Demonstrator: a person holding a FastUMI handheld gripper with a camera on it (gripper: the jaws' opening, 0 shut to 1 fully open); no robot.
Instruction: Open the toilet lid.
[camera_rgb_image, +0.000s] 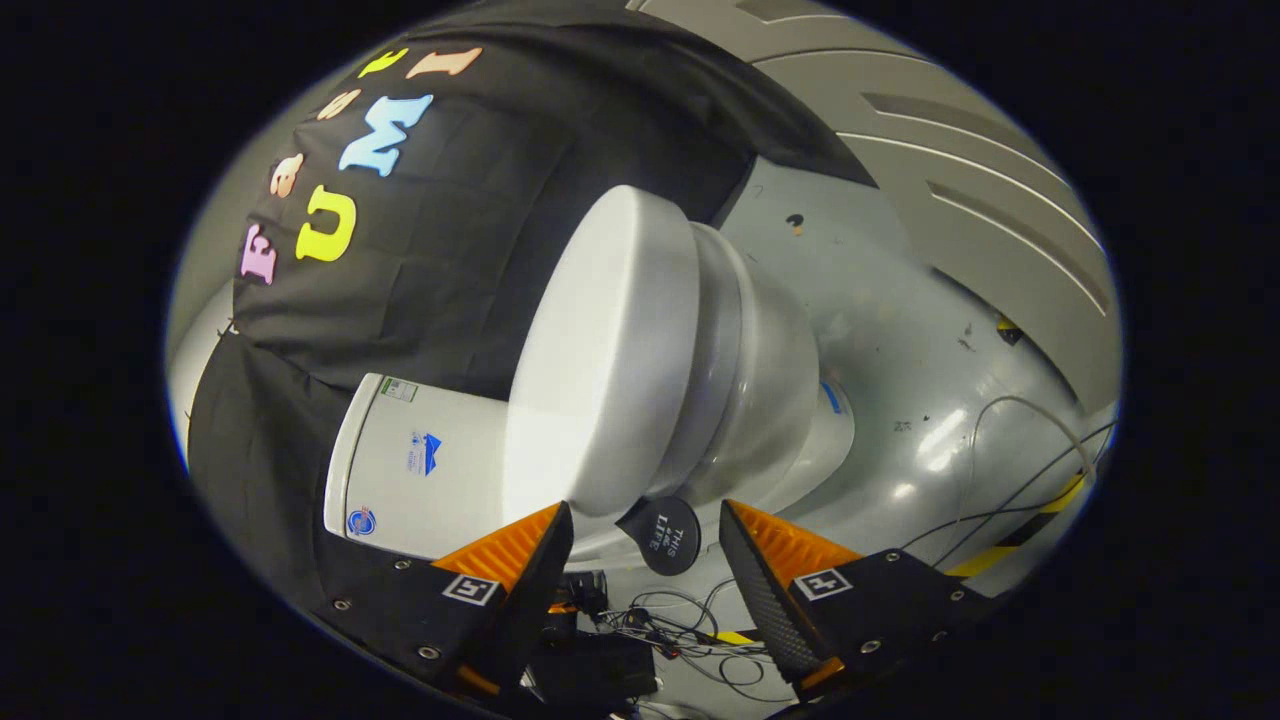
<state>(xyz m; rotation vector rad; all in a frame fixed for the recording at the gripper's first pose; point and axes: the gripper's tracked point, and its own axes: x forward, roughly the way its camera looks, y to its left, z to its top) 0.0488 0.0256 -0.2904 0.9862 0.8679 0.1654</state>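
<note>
A white toilet stands beyond my fingers, and the view is rolled so it appears on its side. Its lid (600, 350) lies down flat on the bowl (770, 370), with the white tank (420, 460) behind it against the black cloth. A small round black tab (668, 538) sticks out from the lid's rim. My gripper (647, 510) is open, its fingertips on either side of that tab and close to the rim, touching neither.
The grey floor (900, 330) around the toilet's base carries loose cables (1010, 470) and a strip of yellow-and-black tape (1030, 525). A black box with tangled wires (600, 660) lies below the fingers. A grey ribbed panel (960, 170) rises beyond the floor.
</note>
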